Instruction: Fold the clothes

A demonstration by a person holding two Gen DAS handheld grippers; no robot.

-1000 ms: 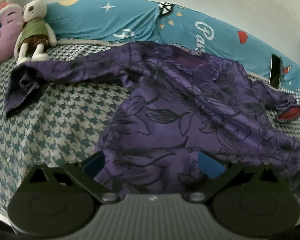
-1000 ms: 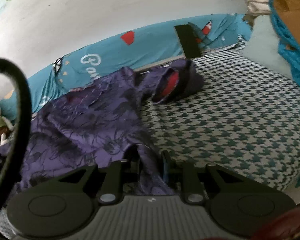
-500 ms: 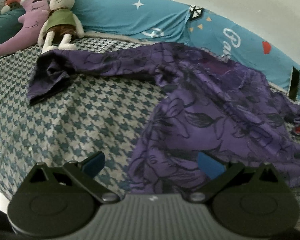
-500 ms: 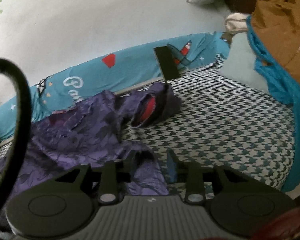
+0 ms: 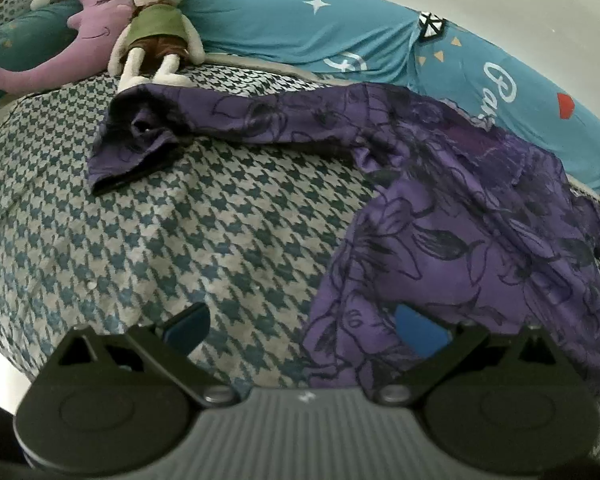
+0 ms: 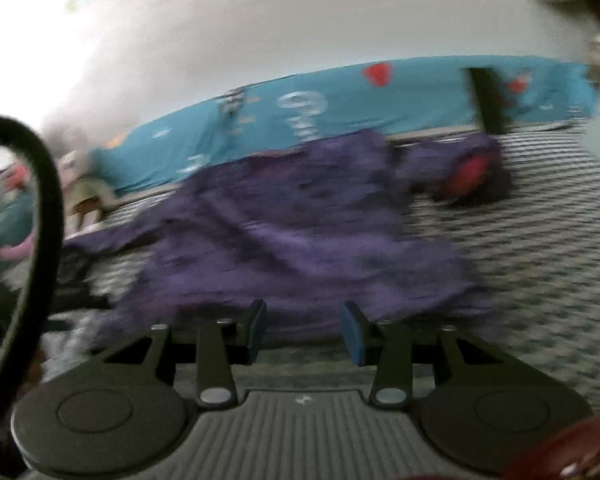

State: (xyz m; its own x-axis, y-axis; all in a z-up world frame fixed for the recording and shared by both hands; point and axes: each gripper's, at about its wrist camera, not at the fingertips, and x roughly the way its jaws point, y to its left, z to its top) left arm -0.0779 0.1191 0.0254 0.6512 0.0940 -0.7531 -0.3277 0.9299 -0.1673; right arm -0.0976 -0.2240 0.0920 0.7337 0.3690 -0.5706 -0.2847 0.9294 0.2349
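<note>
Right gripper (image 6: 304,330) let go of hem, jaws now apart; left gripper (image 5: 300,322) jaws wide. Purple floral shirt (image 5: 460,216) spread, rumpled, sleeves out on bed (image 5: 180,232).

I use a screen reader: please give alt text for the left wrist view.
A purple floral shirt lies spread on a houndstooth bedspread, one sleeve stretched toward a stuffed rabbit. The left claw hangs open above the shirt's near hem.
</note>
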